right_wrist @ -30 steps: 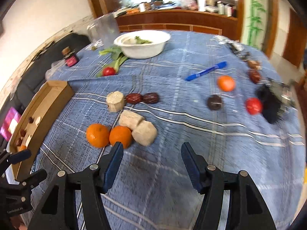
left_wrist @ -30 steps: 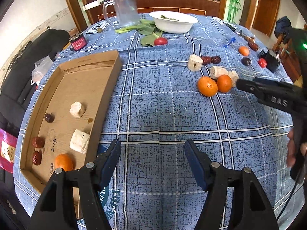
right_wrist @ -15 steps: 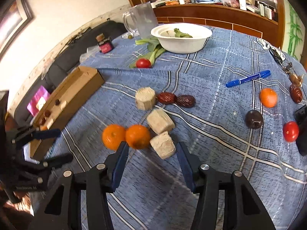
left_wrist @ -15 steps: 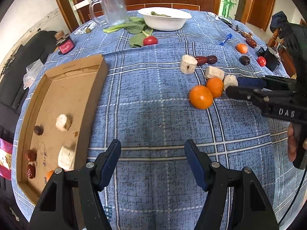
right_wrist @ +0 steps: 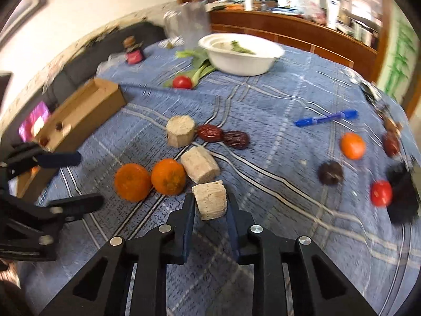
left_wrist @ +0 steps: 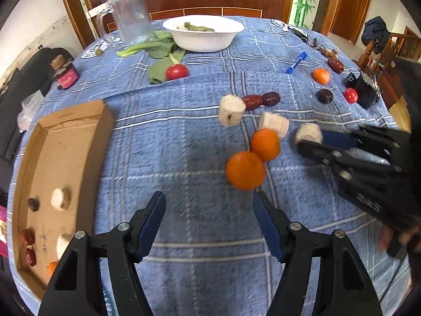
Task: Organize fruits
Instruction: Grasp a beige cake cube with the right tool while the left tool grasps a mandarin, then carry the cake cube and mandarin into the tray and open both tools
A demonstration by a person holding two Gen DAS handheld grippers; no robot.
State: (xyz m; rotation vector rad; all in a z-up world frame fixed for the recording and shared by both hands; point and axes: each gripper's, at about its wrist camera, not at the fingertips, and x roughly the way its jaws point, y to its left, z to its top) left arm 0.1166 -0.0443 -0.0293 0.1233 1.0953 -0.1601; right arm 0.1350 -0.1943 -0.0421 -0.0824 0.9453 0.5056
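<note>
My right gripper (right_wrist: pixel 210 205) is shut on a pale cut sugarcane piece (right_wrist: pixel 210 200) on the blue cloth; it also shows in the left wrist view (left_wrist: pixel 307 133). Two oranges (right_wrist: pixel 133 175) (right_wrist: pixel 168 176) lie just left of it, with two more cane pieces (right_wrist: pixel 200 164) (right_wrist: pixel 181 131) and two red dates (right_wrist: pixel 210 133) behind. My left gripper (left_wrist: pixel 210 210) is open and empty, just short of the nearer orange (left_wrist: pixel 246 169). The cardboard tray (left_wrist: pixel 100 123) at the left holds several fruits.
A white bowl (left_wrist: pixel 202 36), greens, a tomato (left_wrist: pixel 176 71) and a clear jug (left_wrist: pixel 130 17) stand at the back. At the right lie a blue pen (left_wrist: pixel 296 62), a small orange (left_wrist: pixel 321 75), a dark fruit (left_wrist: pixel 324 96), a small tomato (left_wrist: pixel 350 95) and a black object (left_wrist: pixel 364 90).
My right gripper has moved forward and closed on the nearest cane piece. My left gripper has moved right and forward from the tray toward the oranges, still open.
</note>
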